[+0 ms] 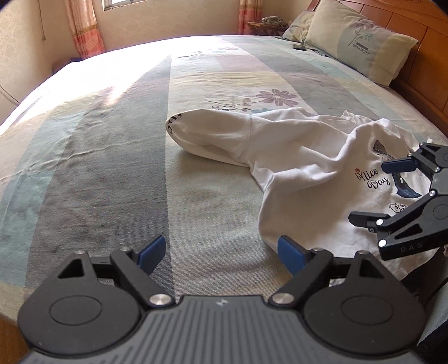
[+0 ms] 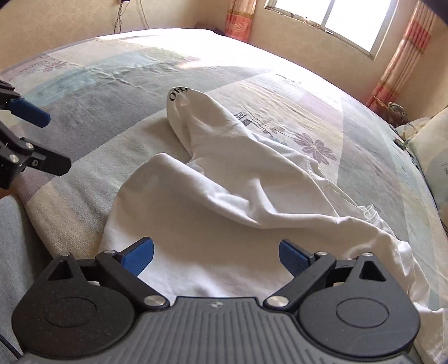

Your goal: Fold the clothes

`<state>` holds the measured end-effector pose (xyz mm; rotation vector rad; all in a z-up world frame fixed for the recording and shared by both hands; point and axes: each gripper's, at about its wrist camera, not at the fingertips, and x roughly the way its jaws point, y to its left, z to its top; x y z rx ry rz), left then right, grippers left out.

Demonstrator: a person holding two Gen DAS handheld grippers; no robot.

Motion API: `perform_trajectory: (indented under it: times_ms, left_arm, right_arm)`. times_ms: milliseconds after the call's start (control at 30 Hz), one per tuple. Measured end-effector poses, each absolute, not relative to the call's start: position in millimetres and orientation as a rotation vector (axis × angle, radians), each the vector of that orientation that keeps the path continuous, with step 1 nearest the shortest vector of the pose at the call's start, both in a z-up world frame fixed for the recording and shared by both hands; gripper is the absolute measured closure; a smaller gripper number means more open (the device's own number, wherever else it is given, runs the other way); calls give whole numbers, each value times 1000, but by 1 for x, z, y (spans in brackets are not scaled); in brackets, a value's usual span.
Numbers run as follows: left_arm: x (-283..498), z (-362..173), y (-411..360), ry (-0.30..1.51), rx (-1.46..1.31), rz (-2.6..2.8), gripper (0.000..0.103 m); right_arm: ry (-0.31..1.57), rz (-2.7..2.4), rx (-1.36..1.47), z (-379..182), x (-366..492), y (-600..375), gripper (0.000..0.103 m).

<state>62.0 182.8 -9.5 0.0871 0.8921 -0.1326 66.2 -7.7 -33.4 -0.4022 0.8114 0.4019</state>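
Observation:
A crumpled white shirt (image 1: 294,156) (image 2: 224,210) lies on the striped bed sheet (image 1: 112,168). One long sleeve (image 1: 201,131) (image 2: 190,112) with black lettering at its cuff stretches away from the body. A "Nice Day" print (image 1: 372,179) faces up. My left gripper (image 1: 221,246) (image 2: 57,142) hangs open over bare sheet just left of the shirt's hem, holding nothing. Above the shirt's body, my right gripper (image 2: 215,249) (image 1: 369,191) is open wide, with cloth below its fingers but none pinched between them.
A pillow (image 1: 358,42) leans on the wooden headboard (image 1: 420,70) at the far right. A small dark object (image 1: 299,47) lies by the pillow. A window (image 2: 350,16) with striped curtains (image 2: 403,56) is behind the bed. A flower print (image 2: 313,145) marks the sheet.

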Motion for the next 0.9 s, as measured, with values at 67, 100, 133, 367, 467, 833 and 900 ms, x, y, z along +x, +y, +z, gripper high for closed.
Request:
perform_trajectory:
  times_ms: [67,100,133,367,467,833,900]
  left_arm:
    - [65,-13,180,897,101,-119,16]
    - [67,-14,178,899,108,-112,16]
    - [67,-14,182,898,101,-100,16]
    - [58,-4,209,894,34,-27,16]
    - [51,-6,215,901,22,-22,15]
    - [55,-21,198,925,28,-91,14]
    - [56,-24,190,930,33,-113,14]
  right_arm:
    - [845,380,-346,-33,74,-22,4]
    - [865,401,-320,-33,74,-24,4]
    - [874,426,-317,-34,71,-19,4]
    - [831,555,-491,-55,45,65,1]
    - [790,484,-612,-73,46,85,1]
    - [820,283,-385,-43,88,-24,0]
    - [857,239,-341,-49,98,-46,0]
